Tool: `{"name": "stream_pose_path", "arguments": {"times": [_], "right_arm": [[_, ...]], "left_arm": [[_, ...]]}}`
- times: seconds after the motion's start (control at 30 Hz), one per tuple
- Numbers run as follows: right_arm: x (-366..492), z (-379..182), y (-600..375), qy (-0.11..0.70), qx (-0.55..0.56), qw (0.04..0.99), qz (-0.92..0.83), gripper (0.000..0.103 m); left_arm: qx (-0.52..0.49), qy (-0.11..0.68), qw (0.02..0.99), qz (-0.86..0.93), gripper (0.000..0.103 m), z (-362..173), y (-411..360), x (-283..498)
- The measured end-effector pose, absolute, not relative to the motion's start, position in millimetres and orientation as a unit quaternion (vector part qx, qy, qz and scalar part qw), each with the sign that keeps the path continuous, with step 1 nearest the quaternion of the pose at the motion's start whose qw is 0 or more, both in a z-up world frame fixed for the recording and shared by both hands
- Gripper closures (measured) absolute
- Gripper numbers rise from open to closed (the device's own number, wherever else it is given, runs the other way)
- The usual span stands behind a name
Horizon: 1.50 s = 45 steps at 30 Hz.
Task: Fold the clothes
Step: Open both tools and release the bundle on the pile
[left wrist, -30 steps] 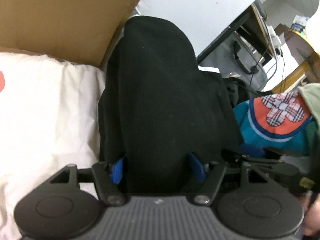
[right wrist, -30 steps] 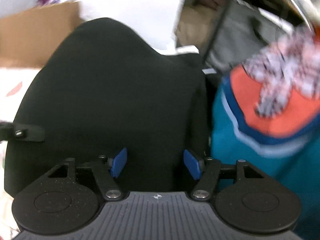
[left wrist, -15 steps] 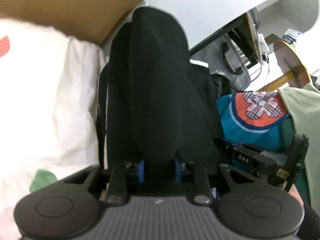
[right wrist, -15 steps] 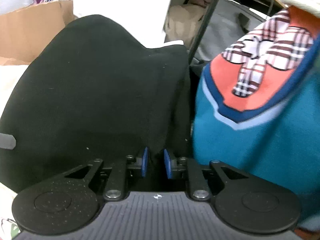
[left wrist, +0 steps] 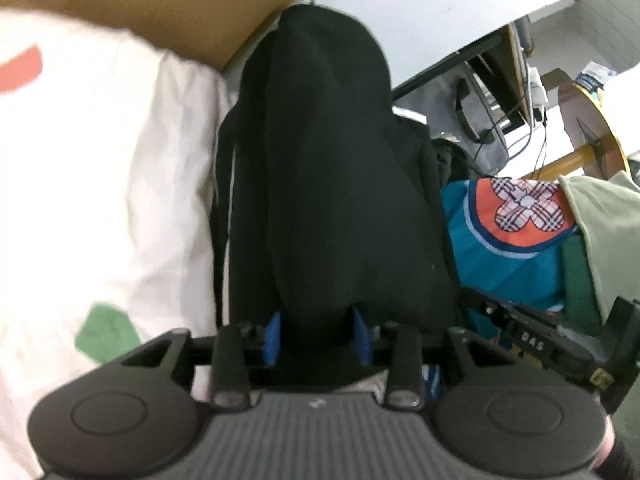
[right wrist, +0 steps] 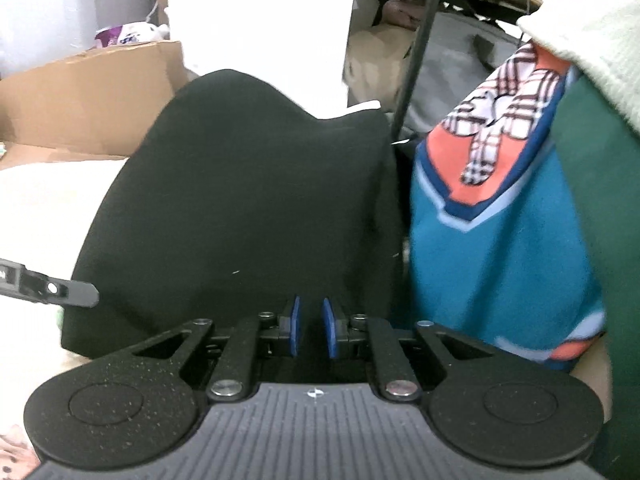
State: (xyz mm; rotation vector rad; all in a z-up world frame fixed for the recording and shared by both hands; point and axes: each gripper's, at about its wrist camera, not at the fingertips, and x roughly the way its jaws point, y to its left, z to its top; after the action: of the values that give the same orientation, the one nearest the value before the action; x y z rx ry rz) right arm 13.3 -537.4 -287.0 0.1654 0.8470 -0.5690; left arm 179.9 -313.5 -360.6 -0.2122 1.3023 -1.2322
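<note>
A black garment (left wrist: pixel 328 184) stands bunched in a tall fold ahead of my left gripper (left wrist: pixel 317 336). Its lower edge fills the gap between the blue pads; the jaws are opening slightly and still pinch the cloth. In the right wrist view the same black garment (right wrist: pixel 248 200) spreads wide and rounded. My right gripper (right wrist: pixel 312 332) has its blue pads nearly together on the garment's near edge, and its jaws are closing. The right gripper (left wrist: pixel 552 348) also shows low on the right of the left wrist view. A finger of the left gripper (right wrist: pixel 52 290) pokes in from the left.
White bedding (left wrist: pixel 100 200) with red and green patches lies to the left. A cardboard box (left wrist: pixel 160 0) stands behind it. A teal garment (right wrist: pixel 500 220) with an orange patch and plaid flower lies close on the right, under pale green cloth (left wrist: pixel 600 216). A grey bag (left wrist: pixel 460 100) and cables sit beyond.
Both grippers' jaws went from wide apart to narrow around the black garment. The right gripper has shifted and lifted; the teal garment now looms larger beside it.
</note>
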Motion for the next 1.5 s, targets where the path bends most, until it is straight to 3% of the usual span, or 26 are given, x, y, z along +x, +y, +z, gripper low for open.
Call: {"name": "stream_pose_path", "arguments": {"times": [0.1,0.23,0.67,0.87,0.93,1.0,1.07,1.13,1.37,1.5], "right_arm": [[18.5,-295.1,-532.5,0.409,0.079,0.871,-0.262,0.083],[18.1,-313.6,-534.1,0.438,0.065,0.854,-0.273,0.084],[-4.5,-310.3,-537.7,0.444,0.106,0.835,-0.308,0.084],[-7.6,-284.8,-530.6,0.447,0.135,0.833,-0.297,0.083],[-9.2,-274.0,-529.4,0.447,0.149,0.833,-0.290,0.082],[-12.1,-262.3,-528.3,0.443,0.174,0.836,-0.272,0.075],[-13.9,-248.8,-523.4,0.439,0.177,0.840,-0.264,0.062],[-15.0,-236.9,-520.9,0.438,0.183,0.842,-0.259,0.060],[-20.2,-205.6,-520.6,0.439,0.208,0.838,-0.248,0.038],[-24.1,-190.7,-519.8,0.444,0.219,0.835,-0.243,0.030]], "left_arm": [[-0.092,0.574,0.610,-0.538,0.067,-366.2,-309.2,175.5],[-0.083,0.578,0.608,-0.538,0.089,-368.6,-303.0,175.1],[-0.048,0.605,0.621,-0.495,0.098,-332.9,-280.4,177.4],[-0.038,0.597,0.650,-0.469,0.086,-281.0,-269.4,185.2],[-0.038,0.592,0.658,-0.464,0.077,-264.0,-265.4,186.8],[-0.030,0.585,0.669,-0.457,0.063,-245.3,-260.2,188.4],[-0.024,0.582,0.679,-0.446,0.057,-229.8,-256.2,189.1],[-0.014,0.581,0.687,-0.436,0.044,-215.5,-252.7,188.0],[0.003,0.577,0.706,-0.410,0.024,-177.4,-242.1,183.8],[0.005,0.571,0.721,-0.393,0.016,-155.6,-234.0,184.9]]}}
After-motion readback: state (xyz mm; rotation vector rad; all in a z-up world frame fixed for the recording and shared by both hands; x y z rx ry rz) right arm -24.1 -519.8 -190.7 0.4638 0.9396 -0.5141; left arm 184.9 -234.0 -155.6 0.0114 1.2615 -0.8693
